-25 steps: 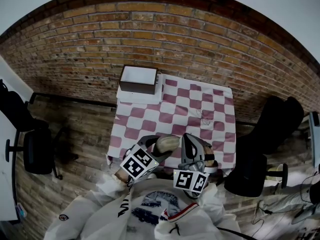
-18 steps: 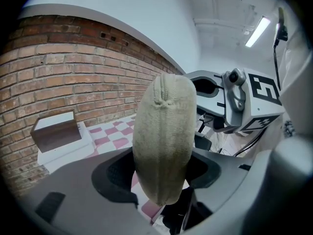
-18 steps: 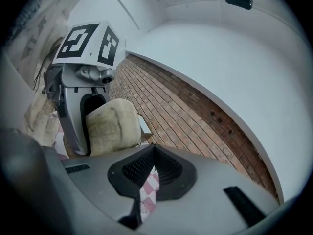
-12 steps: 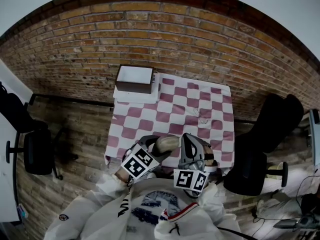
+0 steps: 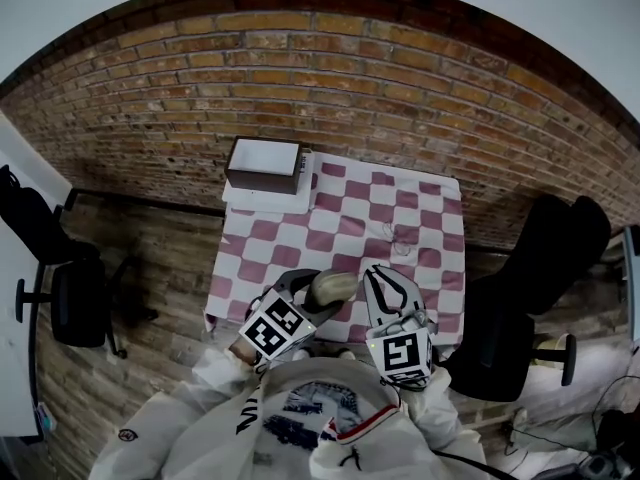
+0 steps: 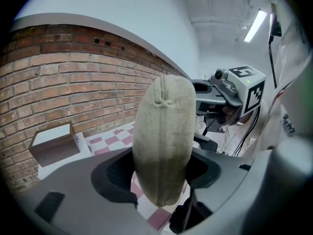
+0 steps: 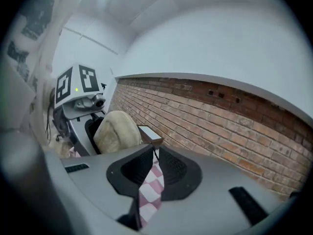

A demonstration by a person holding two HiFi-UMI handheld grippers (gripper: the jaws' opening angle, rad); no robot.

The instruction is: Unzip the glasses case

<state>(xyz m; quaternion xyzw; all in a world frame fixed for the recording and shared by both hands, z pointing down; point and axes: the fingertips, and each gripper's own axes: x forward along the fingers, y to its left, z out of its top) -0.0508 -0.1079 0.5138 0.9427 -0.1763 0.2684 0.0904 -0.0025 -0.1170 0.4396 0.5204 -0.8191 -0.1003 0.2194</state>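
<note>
The left gripper (image 6: pixel 161 174) is clamped on the beige fabric glasses case (image 6: pixel 164 131), whose long axis stands up out of its jaws; the right gripper (image 7: pixel 154 153), jaws together on nothing, hangs just right of the case, likeliest to reach leftward for the zip

No readable words or numbers anywhere. Head view, lower centre: left gripper (image 5: pixel 322 290) cube (image 5: pixel 275 330) and right gripper (image 5: pixel 386 274) cube (image 5: pixel 400 354) each carry black-and-white square marker patterns, codes only, no text. Same markers show upper right of the left gripper view (image 6: pixel 247 84) and upper left of the right gripper view (image 7: pixel 73 84). Sweatshirt (image 5: pixel 200 438) at bottom of the head view has a blue graphic print (image 5: pixel 300 410) and some dark lettering beside it, too small and folded to read.
</note>
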